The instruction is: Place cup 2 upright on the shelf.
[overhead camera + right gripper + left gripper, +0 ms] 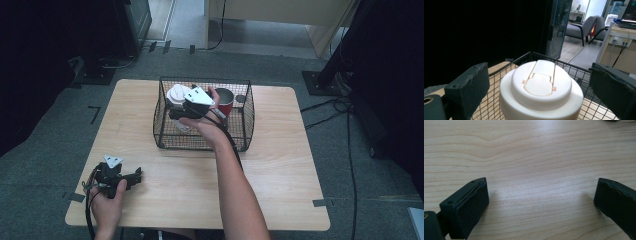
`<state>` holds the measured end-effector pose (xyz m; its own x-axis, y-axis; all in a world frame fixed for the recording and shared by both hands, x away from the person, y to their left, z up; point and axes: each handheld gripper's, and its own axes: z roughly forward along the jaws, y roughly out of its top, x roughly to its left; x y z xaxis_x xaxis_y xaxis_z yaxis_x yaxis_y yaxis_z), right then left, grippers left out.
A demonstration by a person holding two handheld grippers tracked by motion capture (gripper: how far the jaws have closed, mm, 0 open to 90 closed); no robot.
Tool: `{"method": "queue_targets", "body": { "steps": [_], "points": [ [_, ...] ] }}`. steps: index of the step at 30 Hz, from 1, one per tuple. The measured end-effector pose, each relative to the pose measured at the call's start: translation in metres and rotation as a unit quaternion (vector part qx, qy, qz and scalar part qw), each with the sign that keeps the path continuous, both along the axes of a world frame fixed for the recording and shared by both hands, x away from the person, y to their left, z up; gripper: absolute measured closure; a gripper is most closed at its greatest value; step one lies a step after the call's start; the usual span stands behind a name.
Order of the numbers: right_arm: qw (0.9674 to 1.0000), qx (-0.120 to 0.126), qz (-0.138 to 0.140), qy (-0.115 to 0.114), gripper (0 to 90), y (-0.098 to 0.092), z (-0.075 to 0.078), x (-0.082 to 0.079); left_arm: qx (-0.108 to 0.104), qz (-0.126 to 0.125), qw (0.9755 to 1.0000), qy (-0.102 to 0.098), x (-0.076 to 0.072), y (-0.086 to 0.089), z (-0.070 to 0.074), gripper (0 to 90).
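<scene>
**Desk:** What was the object in hand?

**Photographer:** A white lidded cup [541, 91], its flip-top lid facing the right gripper's camera. It sat at the top of the black wire basket [245, 125], at the basket's back-left part as the high view showed it, level with the rim.

**Desk:** Was it gripped?

**Photographer:** The right gripper [176, 102] had its jaws standing wide on either side of the lid. In the right gripper view the cup filled the space between the two black jaws, but whether the pads pressed on its sides could not be told; gaps showed at lid level.

**Desk:** What else was in the basket?

**Photographer:** A red cup [226, 101] stood just right of the white one, toward the basket's back-right part, partly behind the person's right hand [205, 125].

**Desk:** And the other hand?

**Photographer:** The left gripper [137, 176] lay well apart from the basket, low on the wooden table [280, 170] near its front-left edge, held in the left hand [107, 197]. Its jaws were spread wide with bare wood grain between them and nothing held.
</scene>
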<state>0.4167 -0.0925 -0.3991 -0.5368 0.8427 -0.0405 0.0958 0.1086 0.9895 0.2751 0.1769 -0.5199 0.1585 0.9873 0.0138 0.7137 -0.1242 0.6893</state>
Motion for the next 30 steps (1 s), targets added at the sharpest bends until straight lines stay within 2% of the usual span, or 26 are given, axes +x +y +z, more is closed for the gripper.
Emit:
{"method": "queue_targets", "body": {
  "steps": [8,11,14,30],
  "points": [
    [0.9999,0.002,-0.007,-0.008,3.7,-0.009,0.013,-0.017,-0.001,0.000,1.0000,0.000,0.000,0.000,0.000,0.4],
    [0.9998,0.019,-0.007,-0.008,3.7,-0.016,0.015,-0.026,-0.002,0.001,1.0000,-0.001,0.000,0.000,0.000,0.4],
    [0.9996,0.025,-0.011,-0.005,3.7,-0.023,0.015,-0.036,-0.002,0.001,1.0000,0.000,0.000,0.000,0.000,0.4],
    [0.9997,0.019,-0.015,-0.006,4.7,-0.056,0.004,-0.095,-0.002,0.001,1.0000,-0.001,0.000,0.000,0.000,0.4]
  ]
}}
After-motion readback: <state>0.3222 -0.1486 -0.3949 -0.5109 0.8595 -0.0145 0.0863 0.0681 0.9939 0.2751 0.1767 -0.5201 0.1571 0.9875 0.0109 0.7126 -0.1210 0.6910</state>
